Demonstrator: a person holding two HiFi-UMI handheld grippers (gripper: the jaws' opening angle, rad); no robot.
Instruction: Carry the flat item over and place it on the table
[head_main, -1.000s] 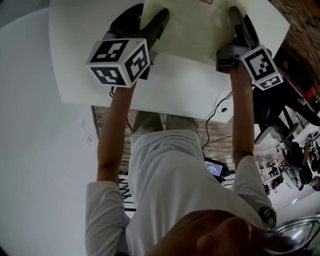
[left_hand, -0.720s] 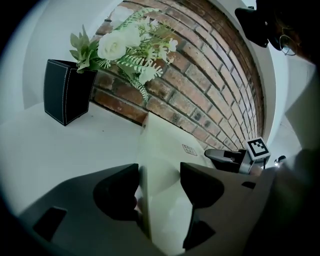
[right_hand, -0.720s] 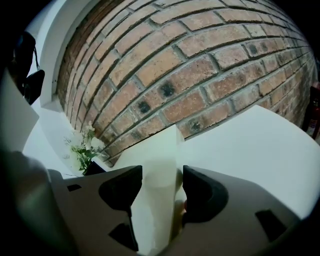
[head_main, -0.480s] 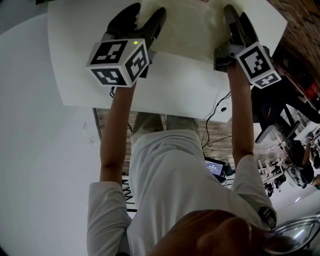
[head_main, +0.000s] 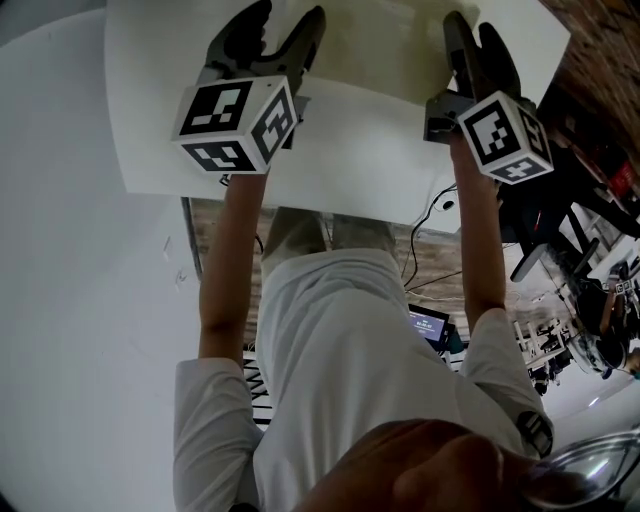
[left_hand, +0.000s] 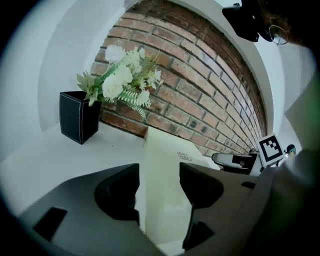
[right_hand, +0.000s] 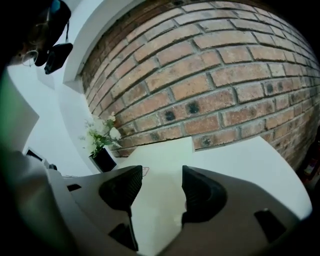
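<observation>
The flat item is a cream board lying on the white table, reaching toward the brick wall. My left gripper stands open at its left edge, and my right gripper stands open at its right edge. In the left gripper view the board runs up between the spread jaws of the left gripper, its left edge inside the gap. The right gripper view shows the board likewise between the parted jaws of the right gripper. I cannot tell whether the jaws touch it.
A black square vase of white flowers stands at the table's far left by the brick wall; it also shows in the right gripper view, vase. Cables and a small screen lie on the floor under the table's near edge.
Both grippers have moved a little forward over the table, toward the wall. The board's near edge now lies farther from the table's front edge.
</observation>
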